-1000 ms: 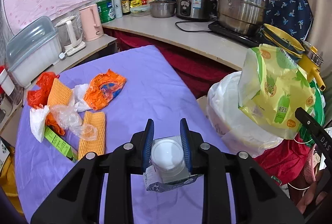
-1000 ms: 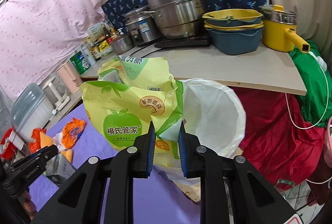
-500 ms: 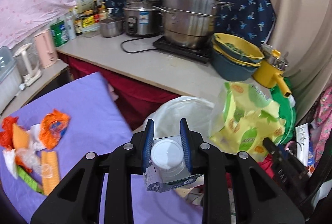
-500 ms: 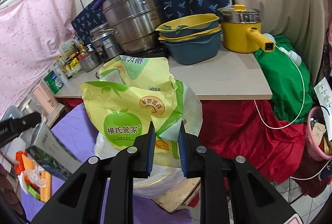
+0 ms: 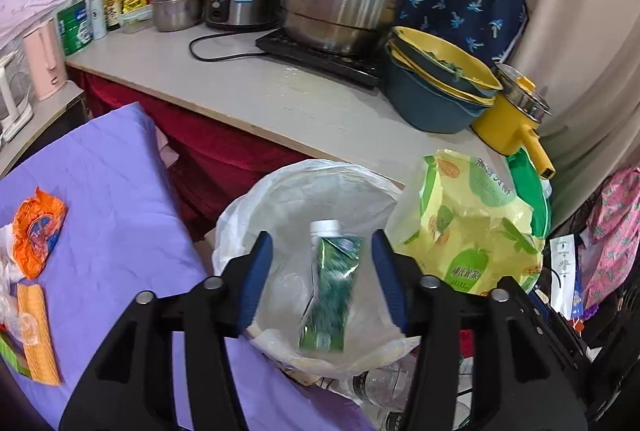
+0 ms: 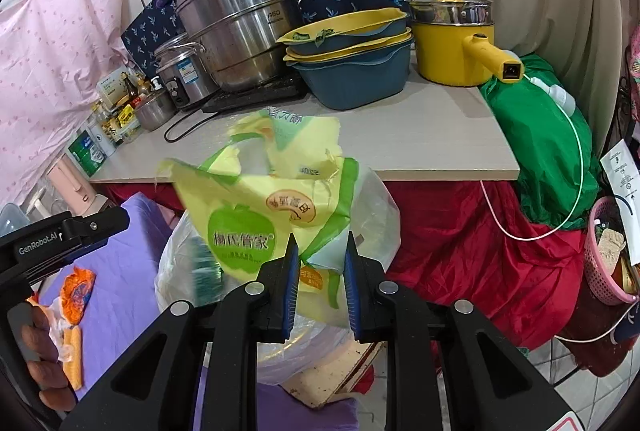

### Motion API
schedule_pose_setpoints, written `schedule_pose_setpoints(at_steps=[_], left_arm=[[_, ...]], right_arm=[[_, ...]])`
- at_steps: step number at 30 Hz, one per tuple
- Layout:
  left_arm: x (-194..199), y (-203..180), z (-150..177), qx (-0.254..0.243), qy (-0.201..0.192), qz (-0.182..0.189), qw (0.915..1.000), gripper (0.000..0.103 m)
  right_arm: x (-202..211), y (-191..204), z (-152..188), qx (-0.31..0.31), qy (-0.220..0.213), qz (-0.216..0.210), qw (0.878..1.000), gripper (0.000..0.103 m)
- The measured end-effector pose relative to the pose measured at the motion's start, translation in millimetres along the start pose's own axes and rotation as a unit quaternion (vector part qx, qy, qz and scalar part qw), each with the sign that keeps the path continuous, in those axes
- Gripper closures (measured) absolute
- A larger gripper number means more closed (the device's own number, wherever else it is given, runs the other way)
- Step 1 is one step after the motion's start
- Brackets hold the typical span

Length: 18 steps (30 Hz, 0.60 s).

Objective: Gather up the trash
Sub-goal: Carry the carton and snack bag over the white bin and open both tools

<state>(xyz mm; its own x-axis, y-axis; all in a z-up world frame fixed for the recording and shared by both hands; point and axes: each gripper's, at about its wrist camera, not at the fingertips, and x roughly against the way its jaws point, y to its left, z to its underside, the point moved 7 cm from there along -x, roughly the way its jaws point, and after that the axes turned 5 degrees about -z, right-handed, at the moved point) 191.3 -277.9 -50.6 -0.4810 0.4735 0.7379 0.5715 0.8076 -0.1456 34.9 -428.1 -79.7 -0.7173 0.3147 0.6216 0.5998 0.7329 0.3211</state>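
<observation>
The left gripper (image 5: 322,281) has just opened wide, and the green carton (image 5: 330,291) drops into the white bag (image 5: 280,199). The right gripper (image 6: 319,271) pinches the yellow wrapper (image 6: 256,215), probably next in.

The black plastic left gripper (image 6: 60,239) had "GenRobot.AI" in white letters on its side. The big shiny steel steamer pot (image 6: 240,23) had "ASD" stamped on its top tier.

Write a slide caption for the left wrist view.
Open left gripper above the white bin bag, green carton dropping between its just-opened jaws.
</observation>
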Motion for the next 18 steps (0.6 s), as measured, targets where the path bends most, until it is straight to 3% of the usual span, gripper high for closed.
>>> schedule_pose_setpoints(at_steps=[13,18], left_arm=[[14.2,55.7,6.6,0.028,-0.016,-0.056,0.9979,0.042],[19.7,75.4,10.6,0.044,-0.018,-0.068,0.9966,0.037]], right_arm=[[-24.4,47.3,0.8,0.029,0.014,-0.035,0.999,0.079],[-29.0,61.6,-1.9,0.036,0.009,-0.037,0.999,0.061]])
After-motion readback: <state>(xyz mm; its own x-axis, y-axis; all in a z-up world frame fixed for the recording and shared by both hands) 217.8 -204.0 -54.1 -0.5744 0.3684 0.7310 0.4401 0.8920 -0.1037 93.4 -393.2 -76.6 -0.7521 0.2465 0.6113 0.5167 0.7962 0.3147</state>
